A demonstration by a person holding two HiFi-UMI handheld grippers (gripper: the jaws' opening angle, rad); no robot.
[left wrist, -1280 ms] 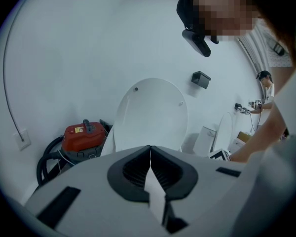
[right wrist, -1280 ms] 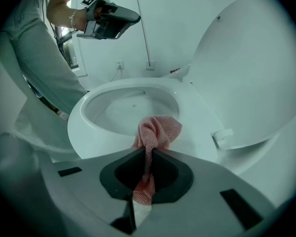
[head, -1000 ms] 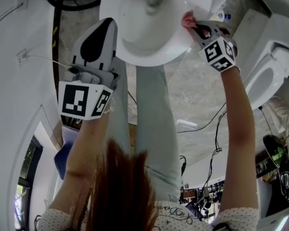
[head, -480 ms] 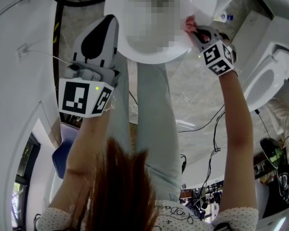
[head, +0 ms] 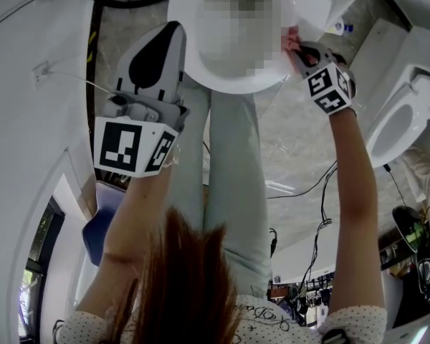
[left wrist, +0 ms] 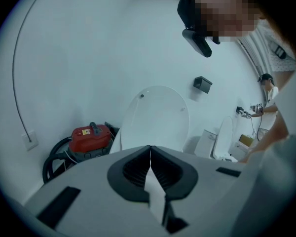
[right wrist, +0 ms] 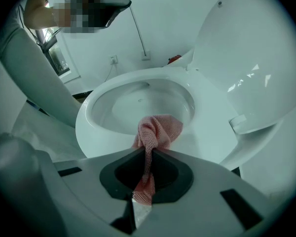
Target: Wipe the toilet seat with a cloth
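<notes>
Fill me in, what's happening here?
A person with a handheld gripper in each hand is wiping a toilet. The right gripper is shut on a pink cloth, which is bunched against the near rim of the toilet seat. The lid is up. The left gripper is shut, holds nothing, and is off to the side of the bowl.

The raised lid (right wrist: 246, 58) blocks passage behind the toilet seat (right wrist: 207, 132); the person's legs (right wrist: 34, 83) crowd its front.
</notes>
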